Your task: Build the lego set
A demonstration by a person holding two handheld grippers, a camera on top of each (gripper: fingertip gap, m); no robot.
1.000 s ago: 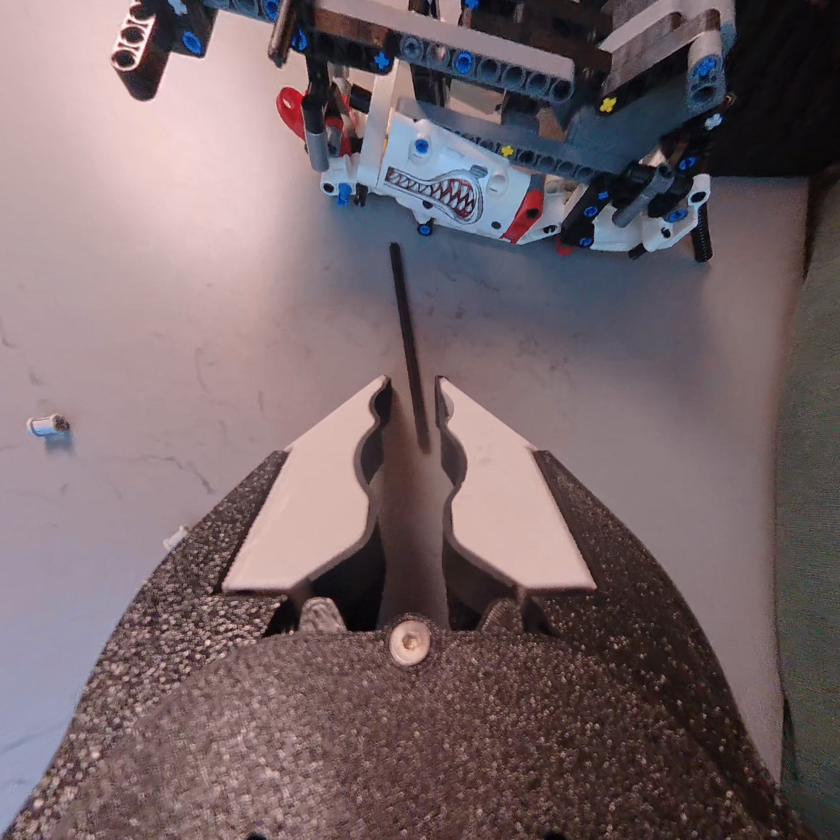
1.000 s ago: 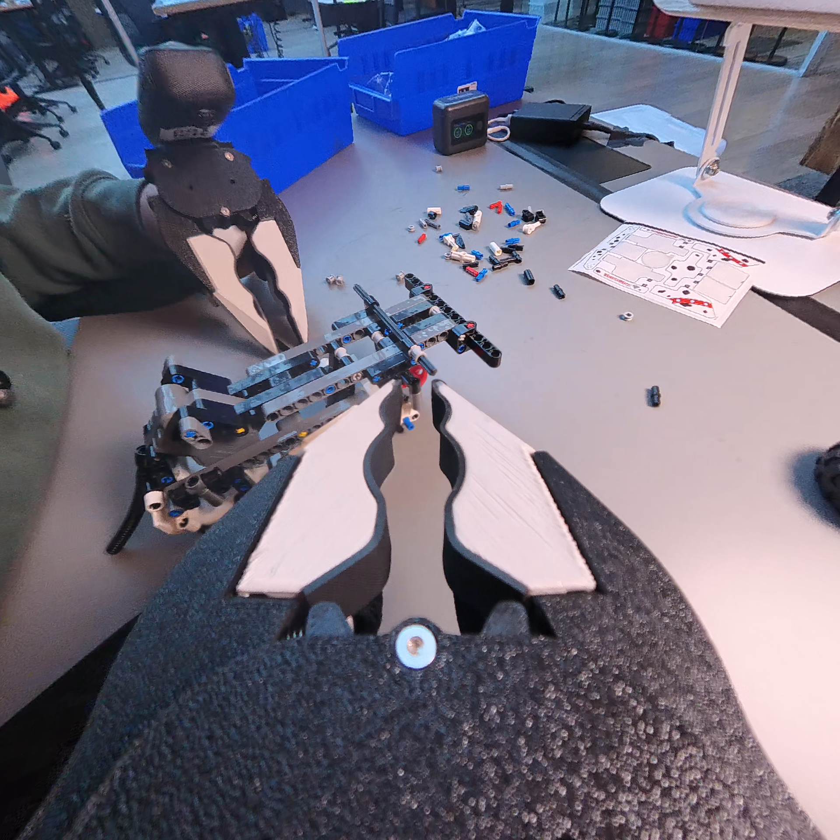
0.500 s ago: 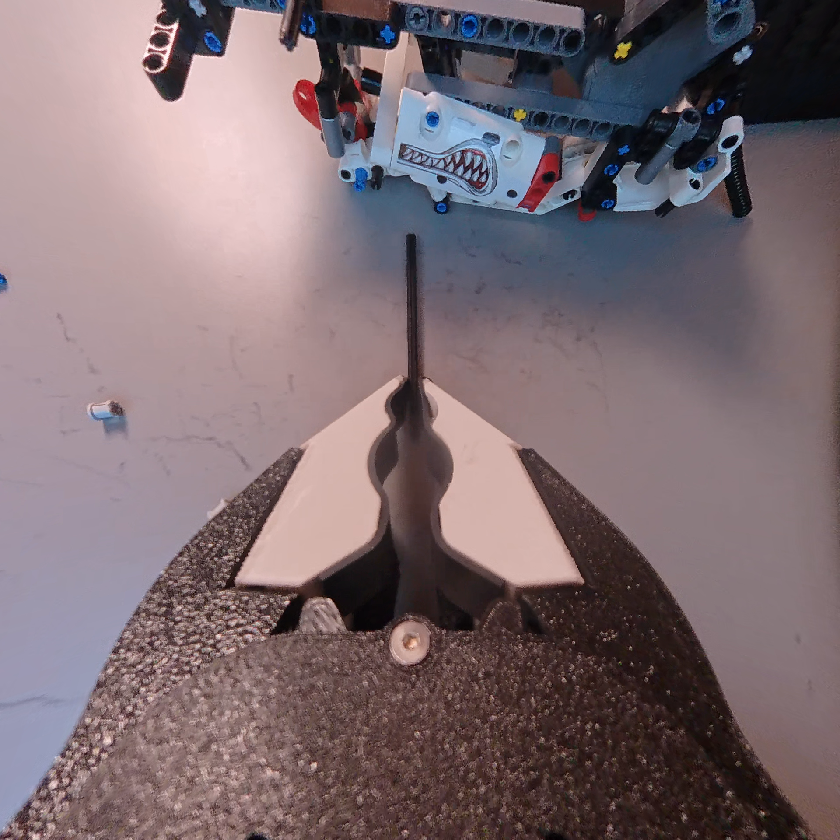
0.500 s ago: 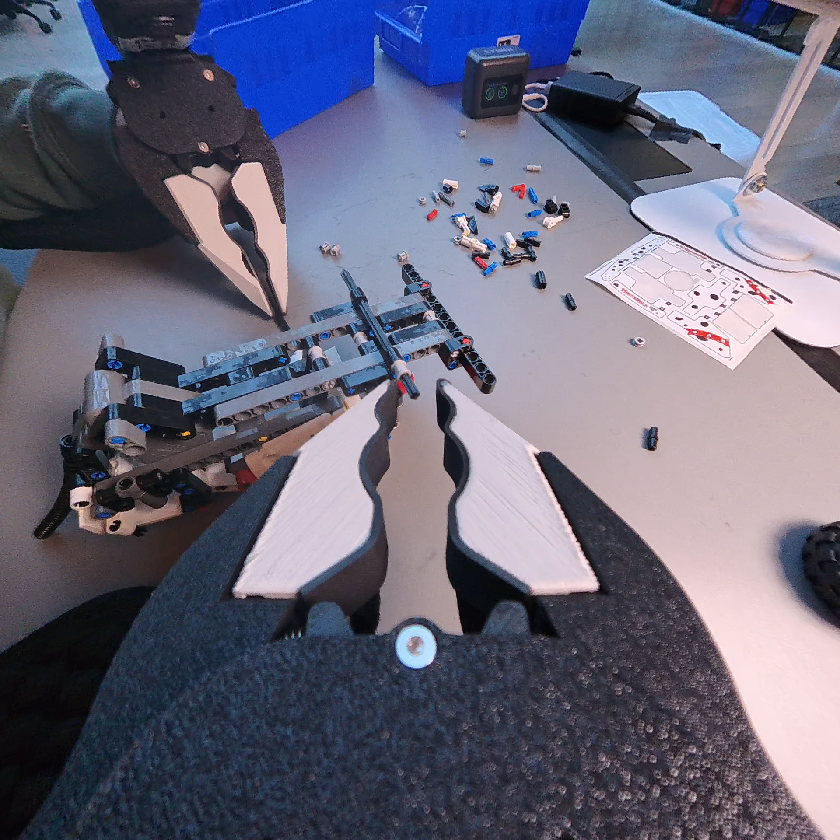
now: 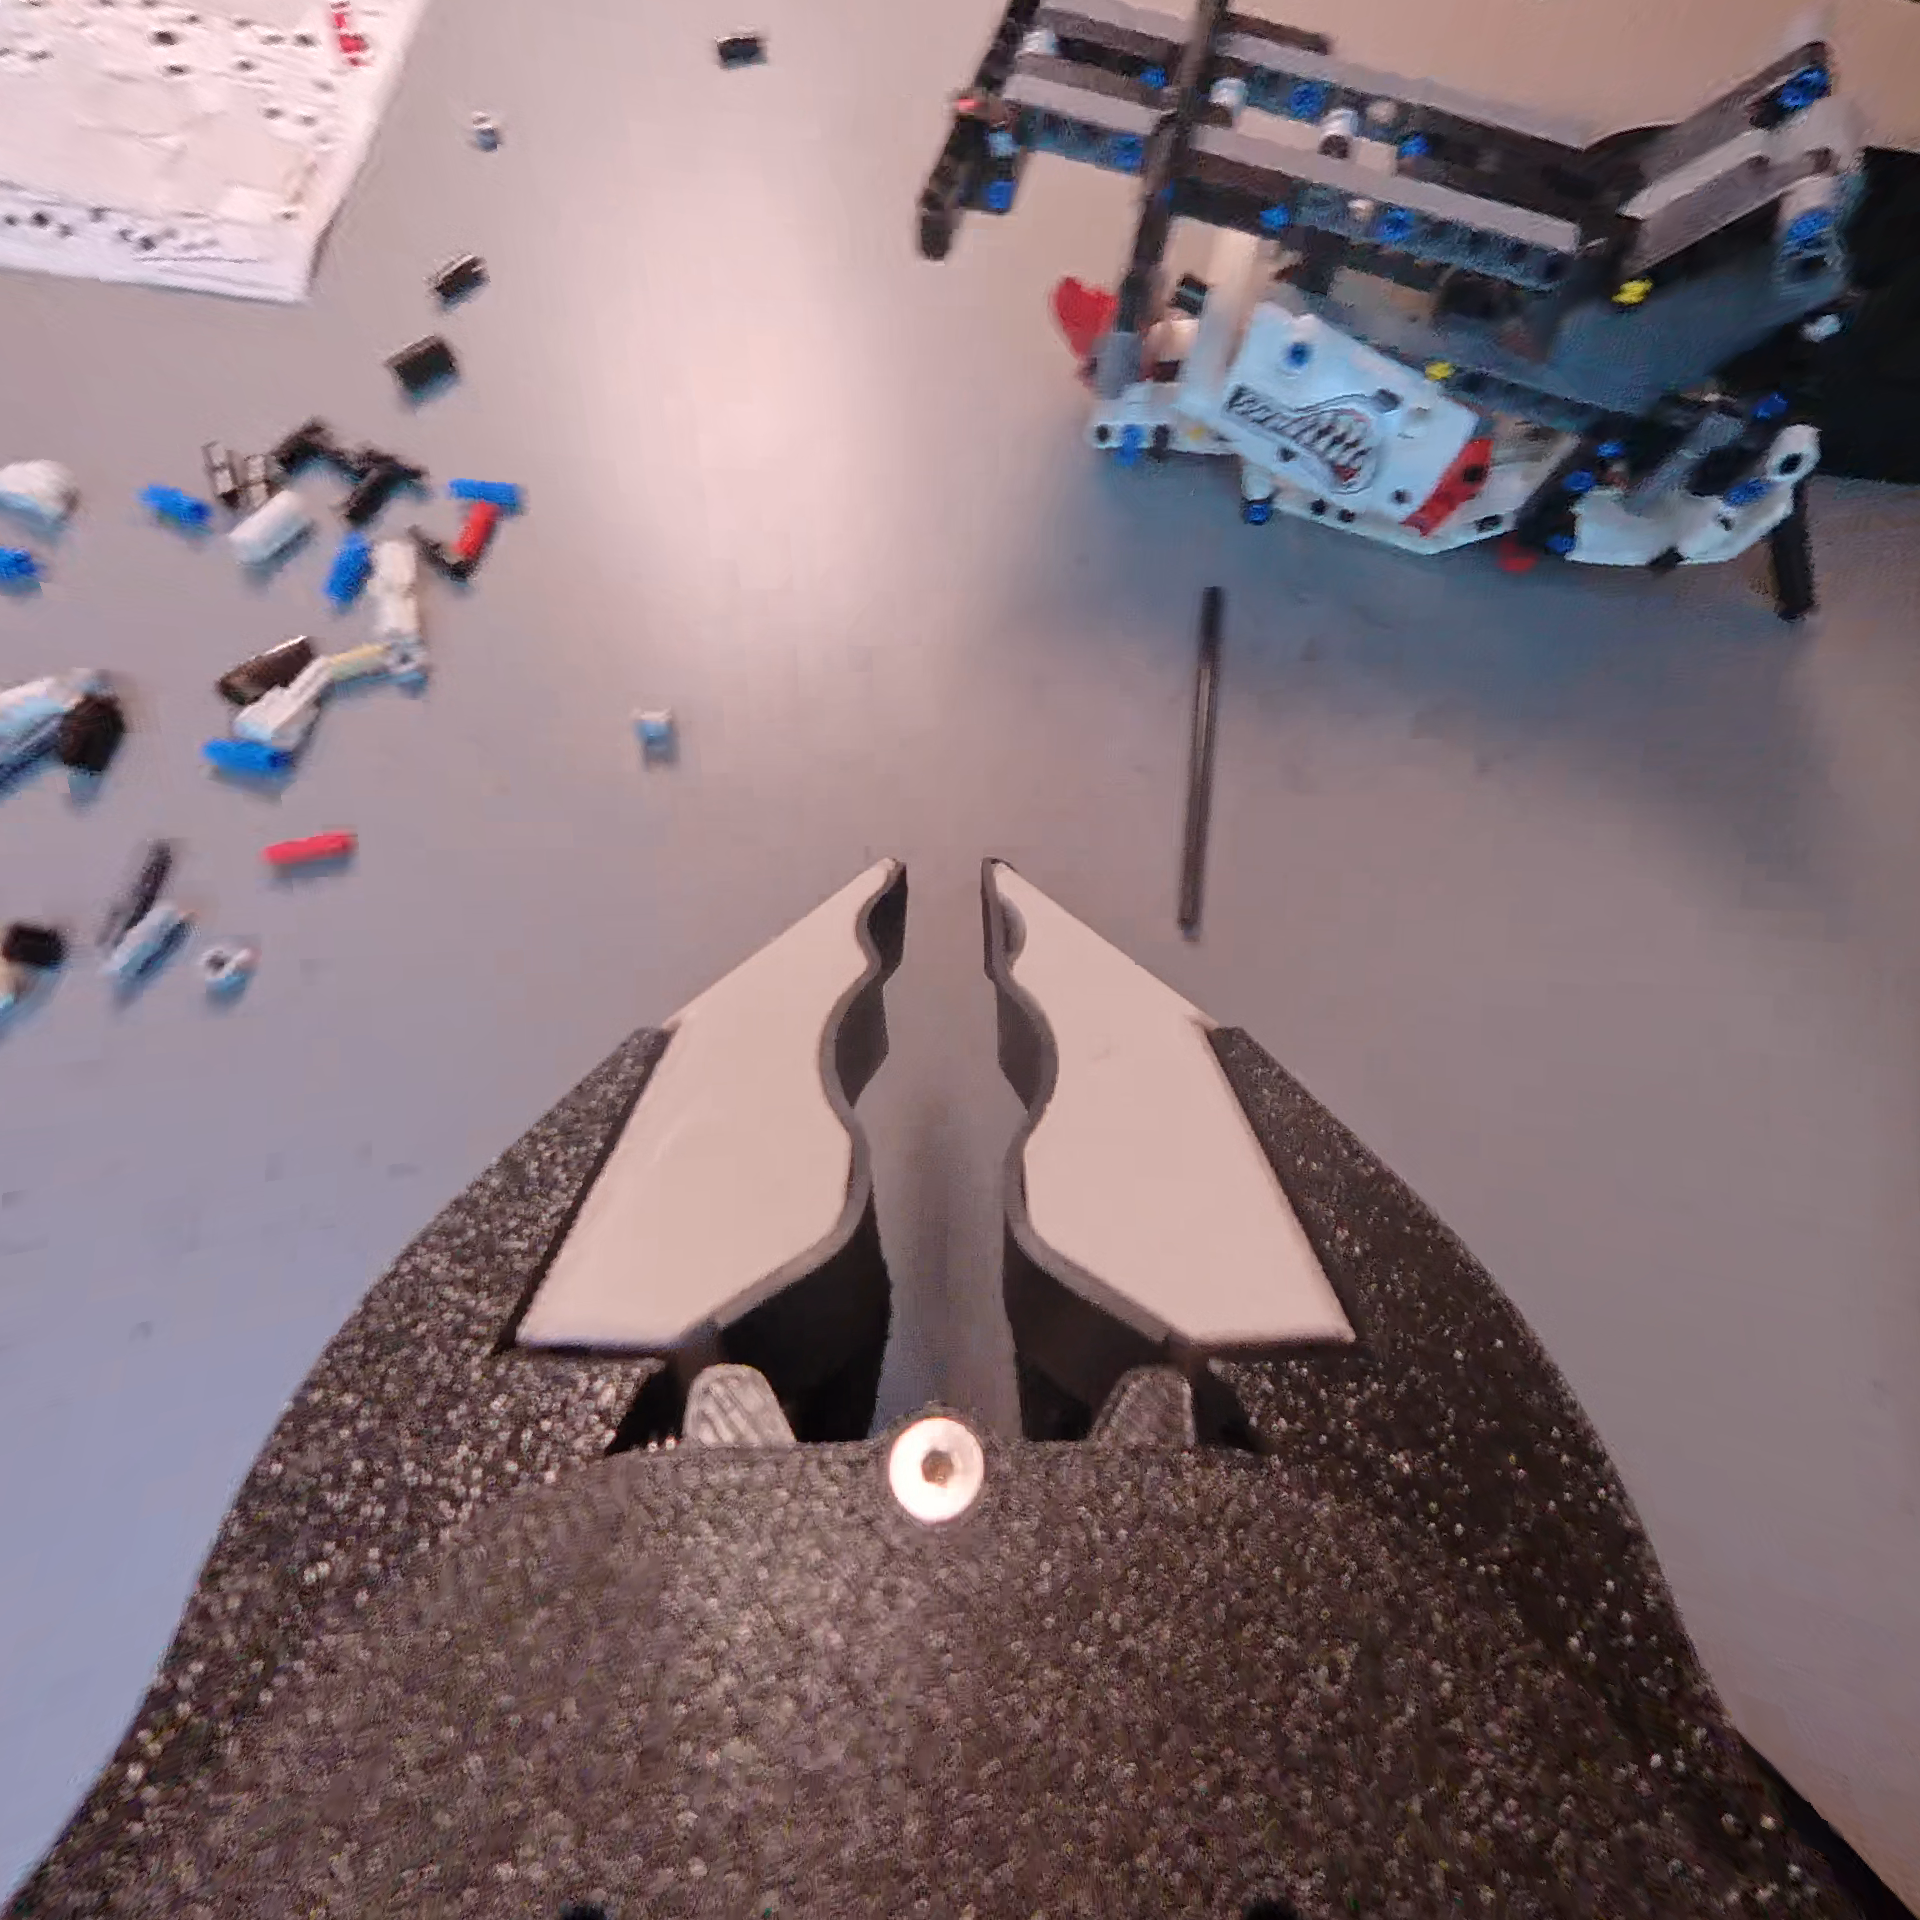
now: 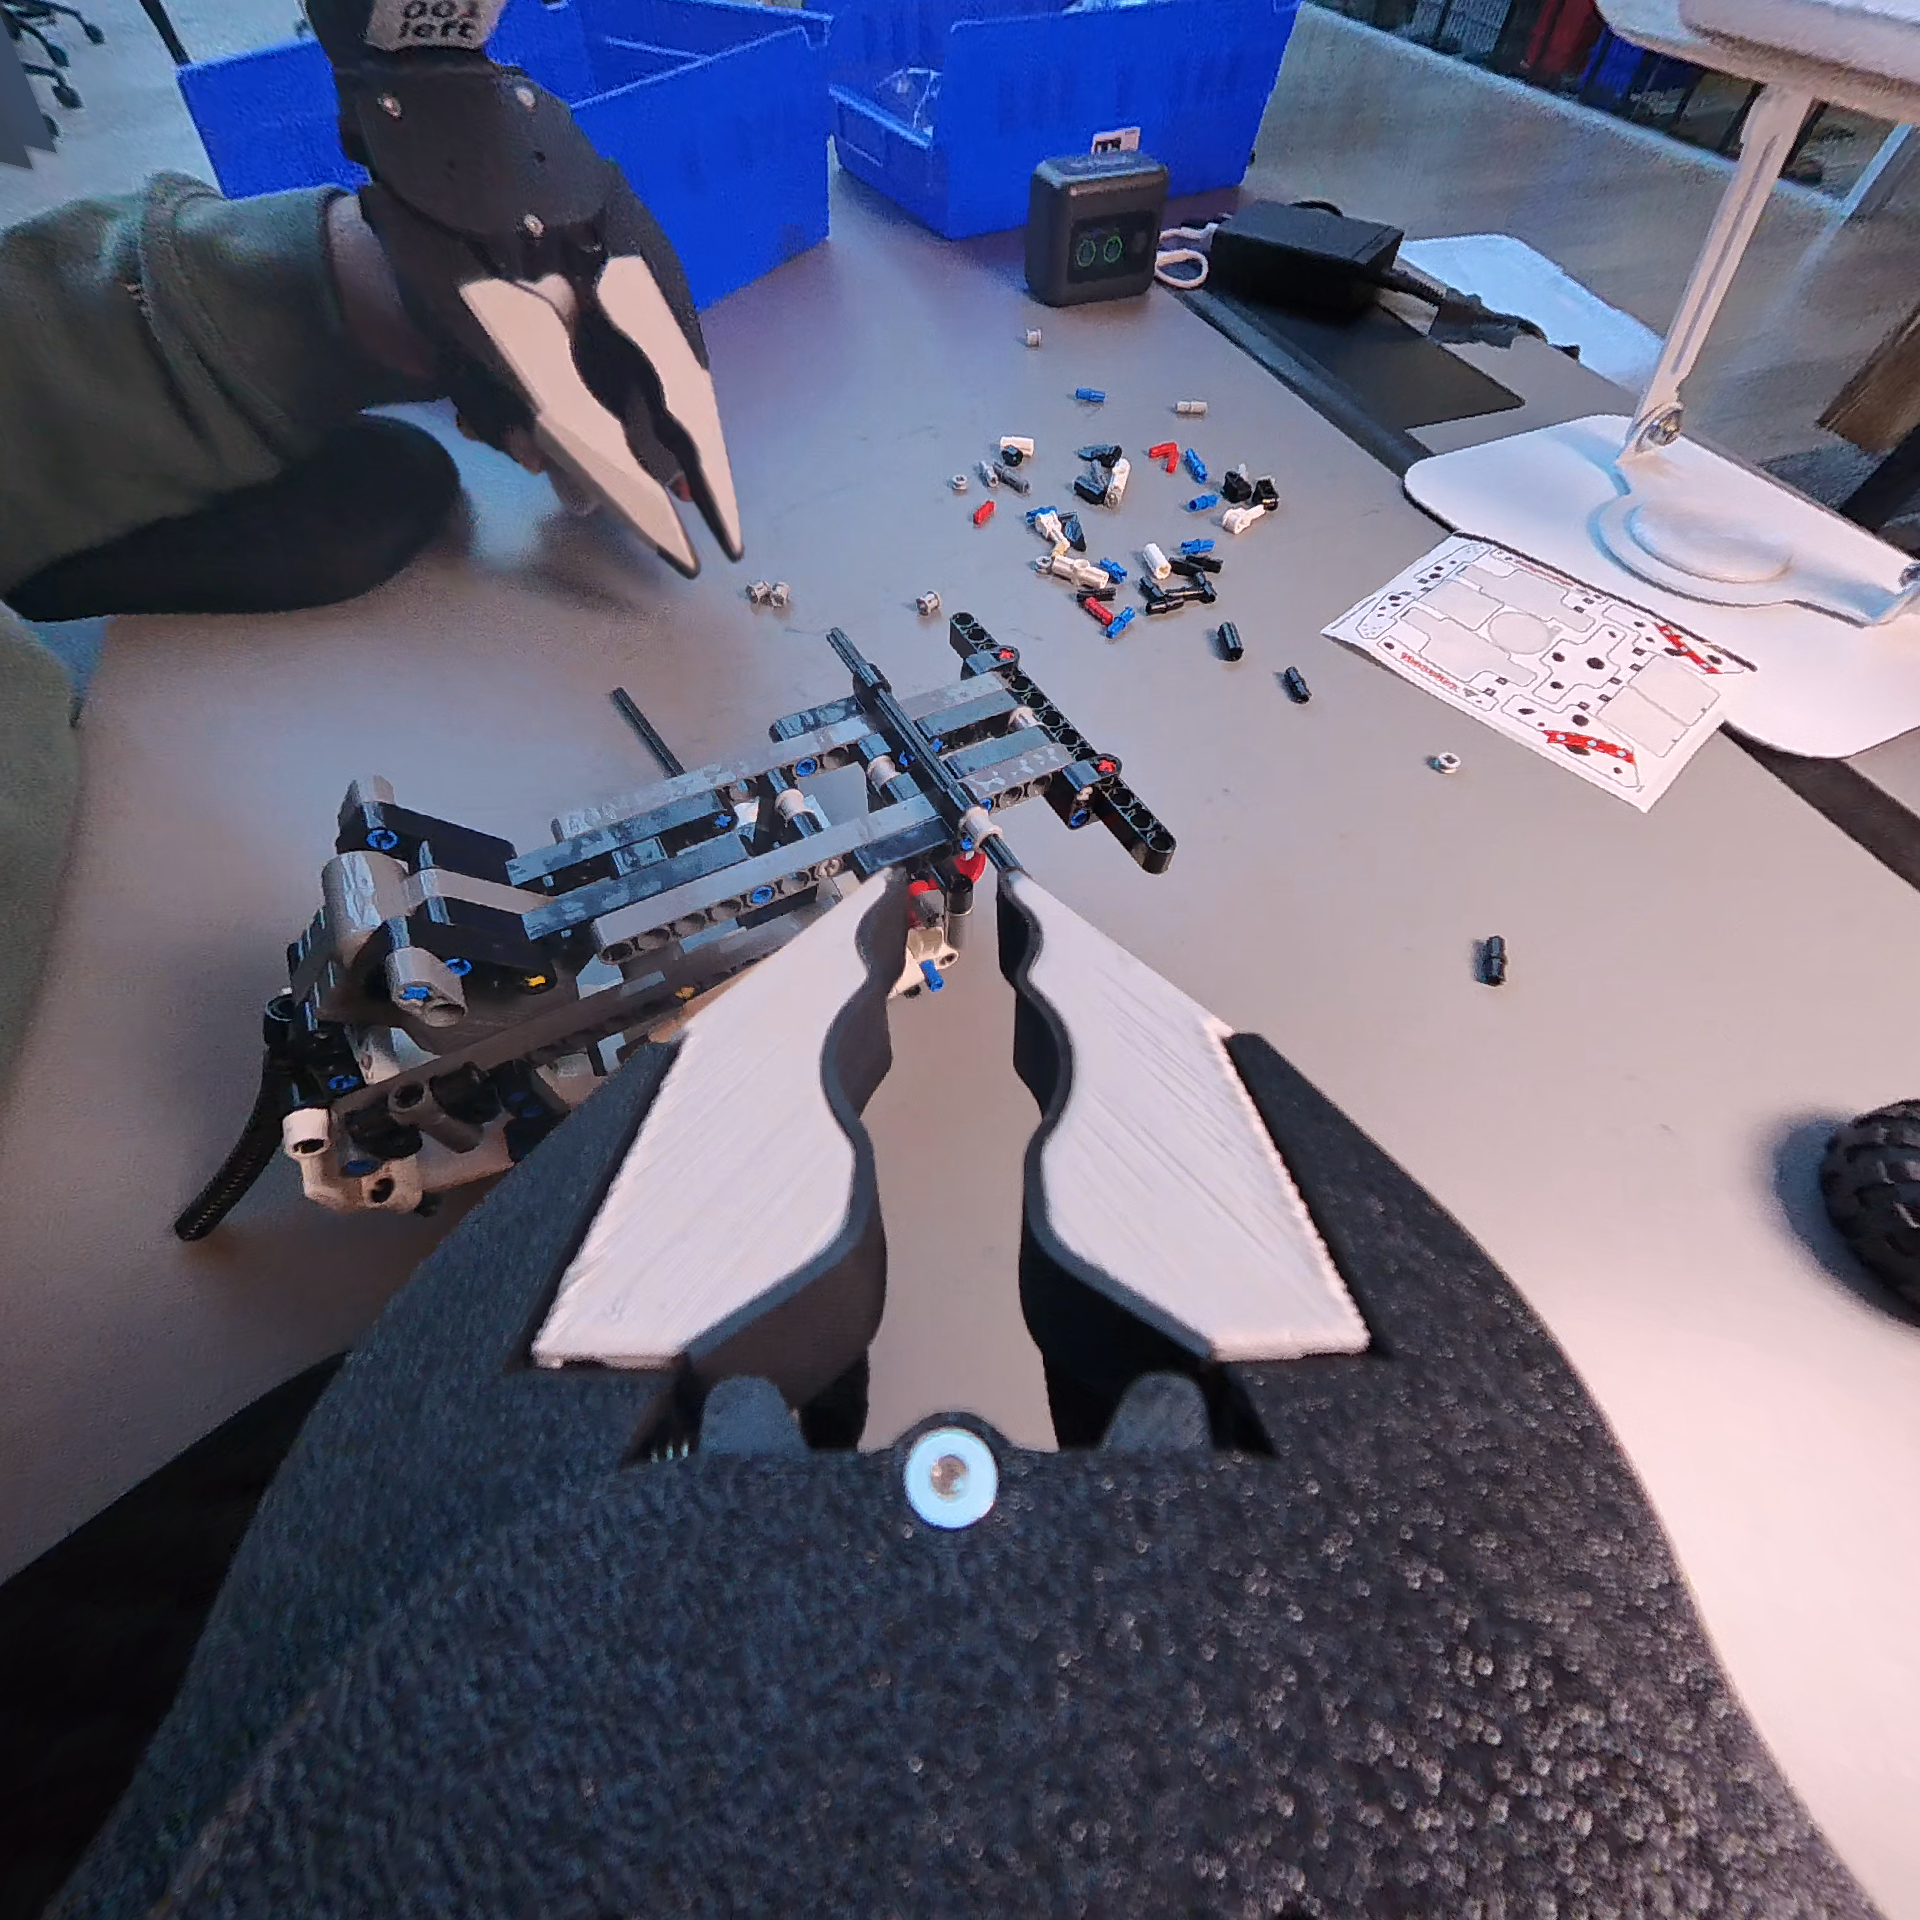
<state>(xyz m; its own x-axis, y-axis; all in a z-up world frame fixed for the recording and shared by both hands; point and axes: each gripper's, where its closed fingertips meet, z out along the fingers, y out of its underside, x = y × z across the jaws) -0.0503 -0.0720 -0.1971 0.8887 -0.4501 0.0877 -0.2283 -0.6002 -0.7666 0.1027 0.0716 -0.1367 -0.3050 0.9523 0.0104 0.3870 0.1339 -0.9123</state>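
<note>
Left gripper (image 5: 943, 868): having released the black axle (image 5: 1198, 758), now lying loose near the model (image 5: 1455, 312); claw spread, empty. Right gripper (image 6: 945, 883): spread, hovering; insertion pending.

desk: grey top (image 6: 1351, 935), faintly scuffed, glossy under overhead light
far edge: blue bins (image 6: 1039, 94)
right: white lamp base (image 6: 1662, 520) with slanted stem
beyond: grey floor (image 6: 1455, 177)
</note>
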